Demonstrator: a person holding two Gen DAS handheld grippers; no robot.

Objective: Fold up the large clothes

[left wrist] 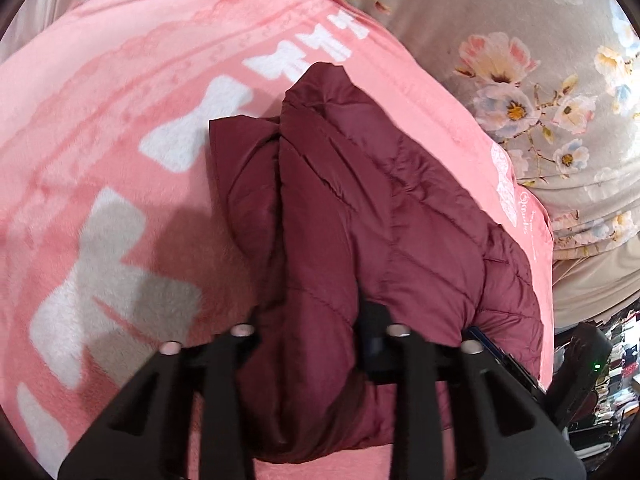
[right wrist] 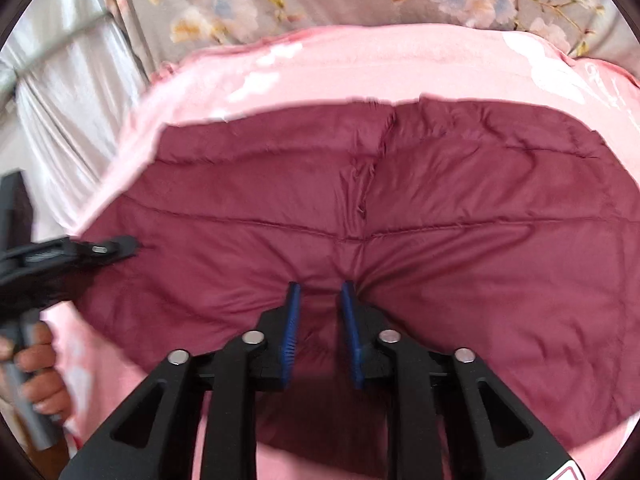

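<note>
A dark red quilted jacket (left wrist: 360, 208) is seen lying on a pink blanket (left wrist: 100, 128) patterned with white bows. The blanket is spread over a grey bedcover (left wrist: 500, 12) printed with flowers.

Left wrist view: the jacket is bunched into a thick fold that runs from the upper middle of the frame down to the bottom centre. The left gripper (left wrist: 316, 344) is set around that fold; the cloth fills the gap between its two black fingers and hides the pads, so a grasp on the jacket is read. At the lower right edge, the tip of the other tool is glimpsed beside the cloth.

Right wrist view: the jacket is spread wide across the middle of the frame, with stitched seams running across it. The right gripper (right wrist: 320, 300) is pressed into the near part of the cloth. A puckered ridge of jacket is pinched between its blue pads (right wrist: 294, 320), with creases radiating outward from that point.

At the left edge of this view, the left gripper is seen biting the jacket's edge. A person's hand (right wrist: 38, 376) is wrapped round its handle at the lower left.
</note>
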